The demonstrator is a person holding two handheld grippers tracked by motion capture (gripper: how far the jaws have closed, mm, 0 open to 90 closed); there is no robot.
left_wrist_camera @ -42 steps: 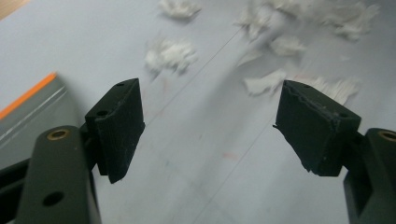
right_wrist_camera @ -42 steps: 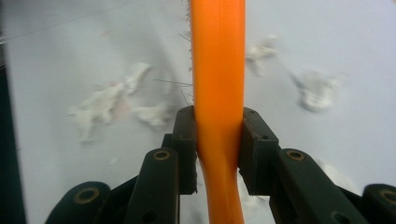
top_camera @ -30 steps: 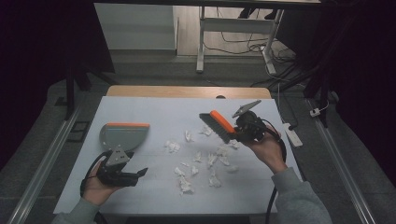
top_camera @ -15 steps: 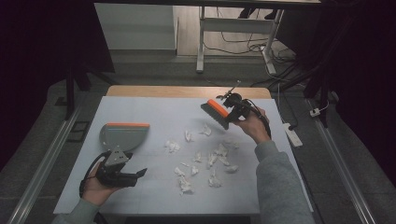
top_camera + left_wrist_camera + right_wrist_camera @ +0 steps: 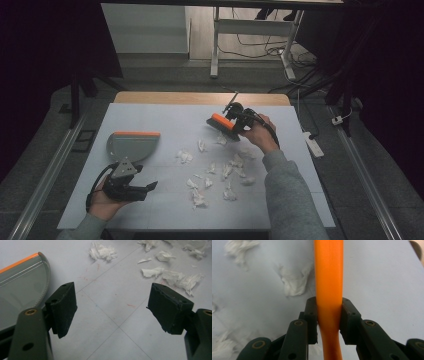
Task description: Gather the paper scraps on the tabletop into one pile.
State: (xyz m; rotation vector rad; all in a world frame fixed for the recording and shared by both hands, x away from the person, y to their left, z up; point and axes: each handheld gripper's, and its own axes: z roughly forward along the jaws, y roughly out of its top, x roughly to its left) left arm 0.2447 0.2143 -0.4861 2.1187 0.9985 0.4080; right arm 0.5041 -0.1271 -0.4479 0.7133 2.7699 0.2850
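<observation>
My right gripper [image 5: 234, 121] is shut on an orange hand brush [image 5: 221, 125], held over the far middle of the white table just behind the paper scraps. In the right gripper view the brush's orange handle [image 5: 328, 282] is clamped between both jaws, my right gripper [image 5: 329, 320] pointing down at the table. Several crumpled white paper scraps [image 5: 225, 170] lie across the table's middle. A grey dustpan with an orange edge [image 5: 131, 145] rests at the left. My left gripper [image 5: 135, 189] sits low near the front left, beside the dustpan [image 5: 22, 292], open with nothing between its jaws [image 5: 112, 312].
The white table [image 5: 165, 120] ends in a wooden strip at the far edge. Metal rails run along both sides on the floor. A white power strip [image 5: 312, 142] lies on the floor to the right. Paper scraps [image 5: 172, 277] lie ahead of the left gripper.
My right hand has carried the brush away from me toward the far edge and lowered it closer to the table. The left hand and dustpan have stayed put.
</observation>
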